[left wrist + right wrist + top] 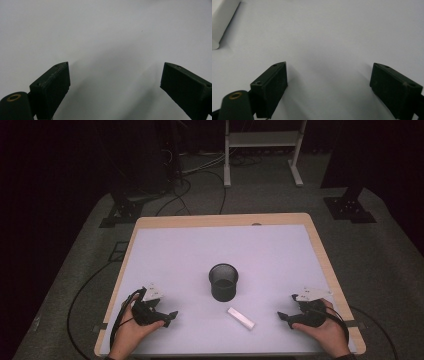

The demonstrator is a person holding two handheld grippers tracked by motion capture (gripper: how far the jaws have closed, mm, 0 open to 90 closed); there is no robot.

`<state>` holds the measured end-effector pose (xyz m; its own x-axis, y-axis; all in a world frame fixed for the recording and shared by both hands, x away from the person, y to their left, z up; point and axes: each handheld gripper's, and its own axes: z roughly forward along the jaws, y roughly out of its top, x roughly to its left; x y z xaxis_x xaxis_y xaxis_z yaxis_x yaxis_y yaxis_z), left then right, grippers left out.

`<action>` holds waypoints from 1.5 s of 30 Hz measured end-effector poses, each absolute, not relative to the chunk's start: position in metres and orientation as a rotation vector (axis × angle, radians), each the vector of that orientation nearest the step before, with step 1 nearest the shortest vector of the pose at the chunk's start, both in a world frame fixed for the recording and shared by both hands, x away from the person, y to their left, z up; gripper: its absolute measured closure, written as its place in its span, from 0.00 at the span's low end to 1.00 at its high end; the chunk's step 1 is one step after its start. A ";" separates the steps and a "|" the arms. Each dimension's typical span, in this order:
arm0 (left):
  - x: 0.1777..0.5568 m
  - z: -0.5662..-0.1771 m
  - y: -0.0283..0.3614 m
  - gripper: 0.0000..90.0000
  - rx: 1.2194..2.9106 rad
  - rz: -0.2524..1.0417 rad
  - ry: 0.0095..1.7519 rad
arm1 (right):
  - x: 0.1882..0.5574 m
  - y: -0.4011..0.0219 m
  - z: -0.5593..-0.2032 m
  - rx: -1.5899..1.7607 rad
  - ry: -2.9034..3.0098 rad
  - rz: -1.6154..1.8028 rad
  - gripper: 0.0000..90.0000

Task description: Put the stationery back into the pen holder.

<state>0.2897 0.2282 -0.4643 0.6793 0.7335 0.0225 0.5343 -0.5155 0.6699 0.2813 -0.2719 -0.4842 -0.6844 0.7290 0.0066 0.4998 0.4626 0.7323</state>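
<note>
A table [150, 222] with a wooden edge and a pale, whitish top stands on a grey floor, and a person's two hands come in at its near edge, each holding a black gripper.

The left gripper [172, 316] rests low over the near left part of the tabletop, held in the left hand [131, 327], with its tips pointing right toward the middle. In the left gripper view its jaws stand wide apart with bare tabletop between them, and they hold nothing.

The right gripper [281, 316] sits over the near right part of the table, held in the right hand [327, 330], with its tips pointing left. In the right gripper view its jaws are likewise spread wide with bare surface between them, and nothing is gripped.

A black mesh cup [223, 281] stands upright near the middle of the table, its mouth open to the top. Just nearer and slightly to the right of it lies a small white block [241, 318], flat on the tabletop and turned at a slant. It is close to the cup but apart from it. The block lies between the two grippers, nearer the right one, and touches neither. In the right gripper view the same block shows at the far left corner, beyond and to the left of the jaws.

Past the far edge of the table stand a white metal frame [260, 140] and several dark cables [200, 175] on the floor.
</note>
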 end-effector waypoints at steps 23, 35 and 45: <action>0.283 -0.479 0.240 0.05 2.169 0.449 0.999 | 0.275 -0.265 -0.476 1.054 2.414 1.097 0.38; 0.283 -0.480 0.240 0.05 2.168 0.450 0.998 | 0.268 -0.250 -0.464 1.026 2.451 1.162 0.40; 0.283 -0.480 0.240 0.05 2.168 0.450 0.998 | 0.263 -0.233 -0.460 0.980 2.484 1.191 0.39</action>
<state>0.2831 0.2405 -0.4796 0.6430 0.7655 0.0217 0.5234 -0.4600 0.7172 0.2634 -0.2329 -0.4595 -0.7544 0.6508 0.0859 0.4744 0.4501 0.7565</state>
